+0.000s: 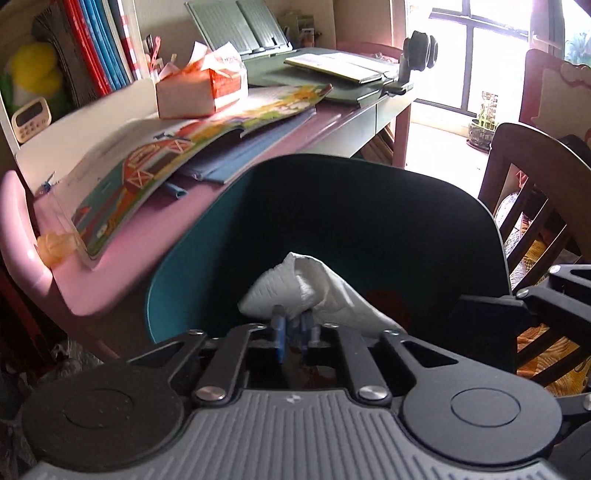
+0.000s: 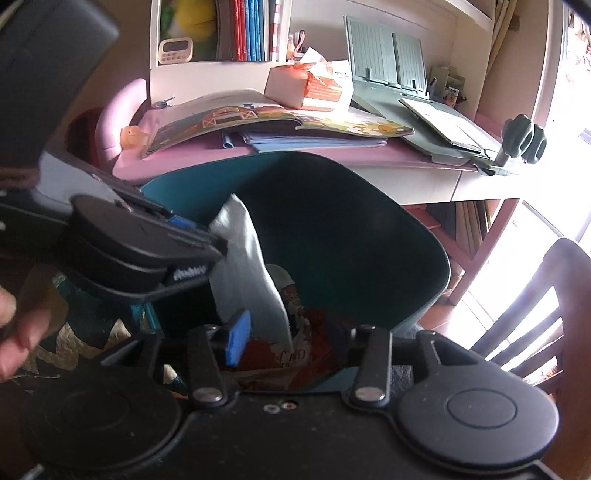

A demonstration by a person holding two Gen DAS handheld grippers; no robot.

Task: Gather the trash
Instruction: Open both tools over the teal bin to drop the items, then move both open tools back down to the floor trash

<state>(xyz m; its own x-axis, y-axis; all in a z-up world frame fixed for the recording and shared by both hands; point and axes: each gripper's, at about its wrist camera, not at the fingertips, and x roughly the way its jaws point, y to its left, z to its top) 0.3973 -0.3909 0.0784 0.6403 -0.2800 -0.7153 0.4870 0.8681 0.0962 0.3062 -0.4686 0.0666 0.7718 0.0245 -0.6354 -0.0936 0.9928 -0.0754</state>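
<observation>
A dark teal trash bin [image 1: 369, 206] stands beside a pink desk; it also shows in the right wrist view [image 2: 369, 221]. My left gripper [image 1: 291, 325] is shut on a crumpled white tissue [image 1: 306, 291] and holds it over the bin's mouth. In the right wrist view the left gripper [image 2: 218, 251] comes in from the left with the tissue [image 2: 247, 269] hanging from it. My right gripper [image 2: 288, 339] is open and empty just above the bin's near rim; only its left blue pad [image 2: 238, 341] shows clearly. Red and white printed trash [image 2: 310, 354] lies inside the bin.
The pink desk [image 1: 122, 266] holds a picture book [image 1: 192, 147], a tissue box [image 1: 199, 88], a green book stand [image 1: 240, 29] and a clip lamp [image 1: 417, 51]. A wooden chair [image 1: 532, 192] stands to the right of the bin. A shelf of books [image 2: 251, 29] is behind.
</observation>
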